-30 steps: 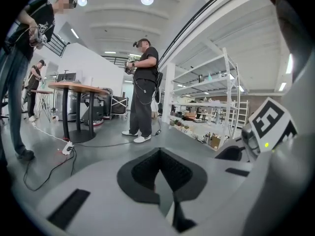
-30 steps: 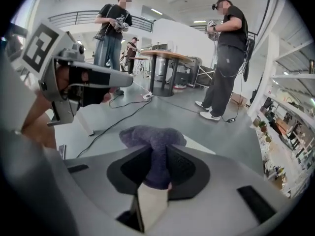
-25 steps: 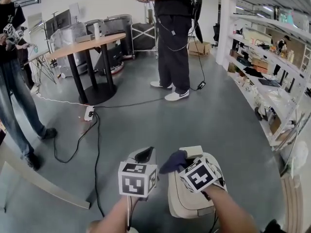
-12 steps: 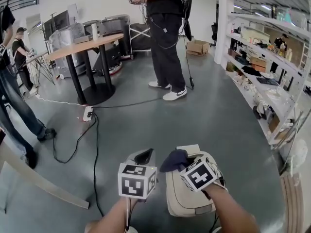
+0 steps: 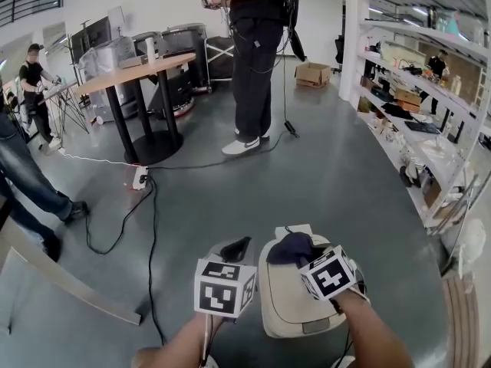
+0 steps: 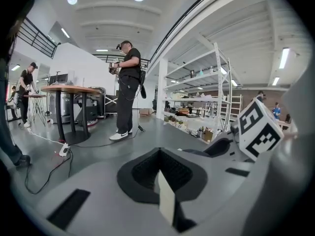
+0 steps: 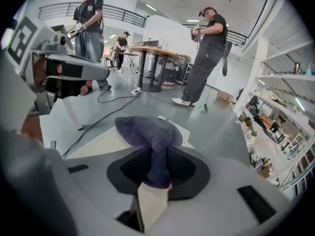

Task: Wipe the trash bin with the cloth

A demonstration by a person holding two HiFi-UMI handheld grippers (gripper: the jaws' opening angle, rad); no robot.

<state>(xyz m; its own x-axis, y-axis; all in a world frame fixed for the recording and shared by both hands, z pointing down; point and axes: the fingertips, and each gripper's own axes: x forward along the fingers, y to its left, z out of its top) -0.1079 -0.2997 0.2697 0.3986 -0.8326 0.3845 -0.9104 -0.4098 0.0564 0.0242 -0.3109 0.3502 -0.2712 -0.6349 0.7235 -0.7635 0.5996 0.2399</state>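
A cream trash bin [image 5: 288, 297] stands on the grey floor just below me, its lid facing up. My right gripper [image 5: 301, 250] is shut on a dark blue cloth [image 5: 294, 249], and the cloth rests on the far end of the lid. In the right gripper view the cloth [image 7: 150, 134] bulges out ahead of the jaws over the pale bin lid [image 7: 106, 141]. My left gripper [image 5: 235, 248] hovers just left of the bin with its jaws closed and nothing between them. The left gripper view shows the right gripper's marker cube [image 6: 258, 127] at its right.
A person [image 5: 253, 60] stands ahead with a cable trailing on the floor. A round table [image 5: 138, 98] is at the back left, with black cables [image 5: 149, 228] and a power strip [image 5: 140, 179] on the floor. Shelving [image 5: 430, 129] lines the right side.
The bin and both grippers sit slightly lower and further right in the head view. The cloth has slid onto the far end of the lid. The standing person has stepped left.
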